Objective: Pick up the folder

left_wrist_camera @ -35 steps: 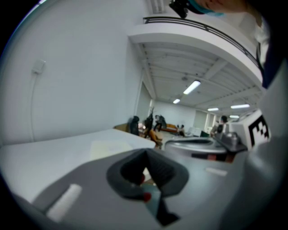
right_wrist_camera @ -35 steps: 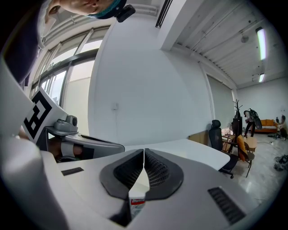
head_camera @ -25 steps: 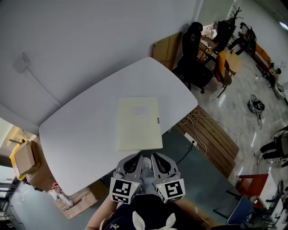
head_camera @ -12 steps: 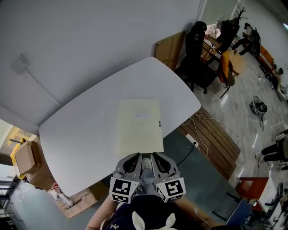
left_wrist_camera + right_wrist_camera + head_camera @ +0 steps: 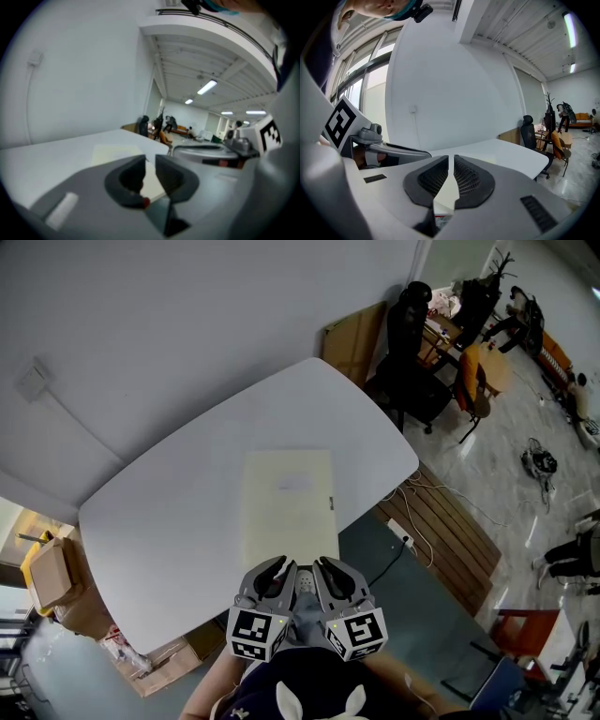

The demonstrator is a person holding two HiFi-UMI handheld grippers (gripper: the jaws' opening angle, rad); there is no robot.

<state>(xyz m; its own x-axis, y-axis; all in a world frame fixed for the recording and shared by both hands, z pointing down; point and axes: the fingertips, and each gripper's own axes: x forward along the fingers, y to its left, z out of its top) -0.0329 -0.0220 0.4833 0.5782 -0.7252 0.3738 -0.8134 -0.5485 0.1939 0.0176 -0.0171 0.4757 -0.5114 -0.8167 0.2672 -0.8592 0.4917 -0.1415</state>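
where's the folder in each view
Head view: folder, centre, just ahead of both grippers.
Left gripper view: folder, a pale yellow sheet lying flat, left of centre.
Right gripper view: only a pale sliver low at centre, probably the folder.
Shared landmark: the black chair, top right in the head view, at mid-frame in the left gripper view and at right in the right gripper view.

Bright even light, ceiling strip lamps point(image 5: 206, 87) glowing, fisheye-curved edges, soft foreground blur

A big white table point(image 5: 178, 512) with round corners — one pale yellow folder point(image 5: 287, 507) lies flat on it, near the closest edge.
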